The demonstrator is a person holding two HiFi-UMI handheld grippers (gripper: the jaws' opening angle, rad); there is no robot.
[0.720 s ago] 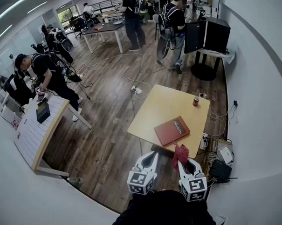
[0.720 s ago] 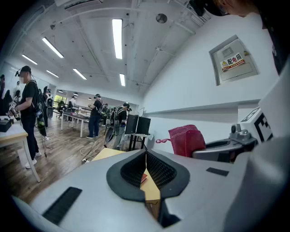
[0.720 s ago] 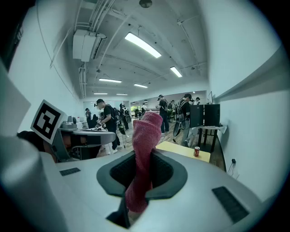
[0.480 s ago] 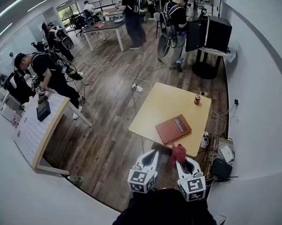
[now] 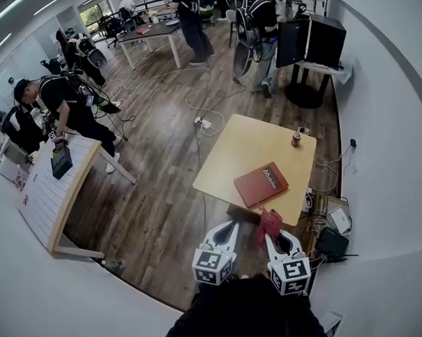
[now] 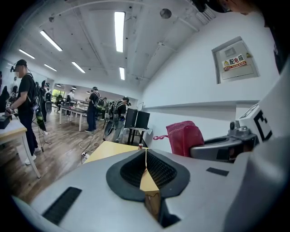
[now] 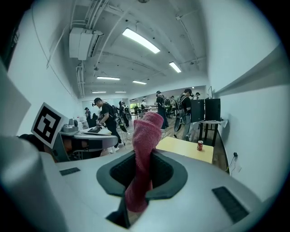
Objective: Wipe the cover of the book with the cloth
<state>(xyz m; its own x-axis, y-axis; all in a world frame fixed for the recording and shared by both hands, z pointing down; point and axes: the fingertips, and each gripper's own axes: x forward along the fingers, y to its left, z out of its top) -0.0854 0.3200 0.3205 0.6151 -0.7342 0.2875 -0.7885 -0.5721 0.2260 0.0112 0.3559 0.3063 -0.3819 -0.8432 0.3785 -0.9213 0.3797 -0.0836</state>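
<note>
Approach judged in hand: the right tool (image 5: 273, 237) is pinching the red cloth (image 5: 271, 223) short of the desk (image 5: 245, 152), the left tool (image 5: 230, 231) is hanging pressed together and empty, and the book (image 5: 260, 185), lying near-right on the desk, is awaiting the cloth's lowering onto its cover.

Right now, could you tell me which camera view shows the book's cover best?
The head view: the book lies flat on the table, its red cover facing up. The left gripper view sees the table edge-on, with no book discernible; the right gripper view shows mostly the cloth, no book.
</note>
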